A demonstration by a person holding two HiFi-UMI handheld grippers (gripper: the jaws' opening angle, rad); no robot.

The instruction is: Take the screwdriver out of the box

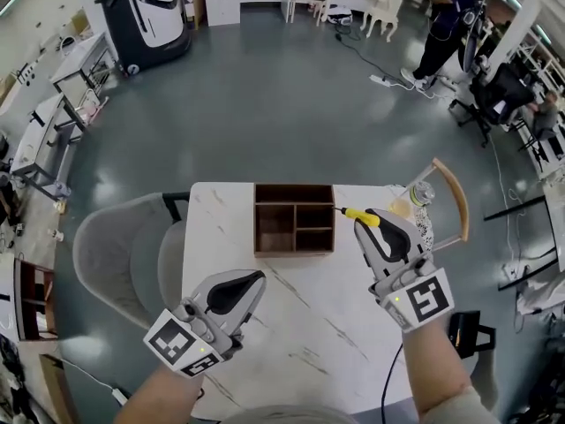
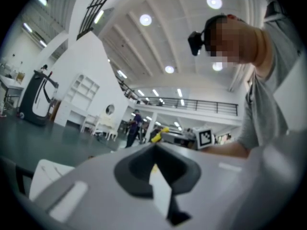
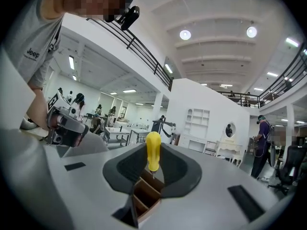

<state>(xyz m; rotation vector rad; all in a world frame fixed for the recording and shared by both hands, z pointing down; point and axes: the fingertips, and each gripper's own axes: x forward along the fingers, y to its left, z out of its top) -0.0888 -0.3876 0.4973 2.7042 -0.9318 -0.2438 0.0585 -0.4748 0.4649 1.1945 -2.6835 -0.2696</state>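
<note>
A brown wooden box (image 1: 294,219) with several open compartments stands at the far side of the white marble table (image 1: 300,325). My right gripper (image 1: 364,222) hovers just right of the box, shut on the yellow handle of the screwdriver (image 1: 362,216). The right gripper view shows the screwdriver (image 3: 153,150) standing upright between the jaws, with its thin tip pointing down over the box (image 3: 144,195). My left gripper (image 1: 259,276) hangs over the table in front of the box, its jaws together with nothing in them. In the left gripper view the yellow screwdriver (image 2: 163,129) shows beyond the jaw tips.
A grey padded chair (image 1: 132,254) stands at the table's left side. A wooden-backed chair (image 1: 452,197) and a bottle (image 1: 422,193) are at the far right corner. Further off are a person (image 1: 450,16), a dark machine (image 1: 146,11) and white furniture.
</note>
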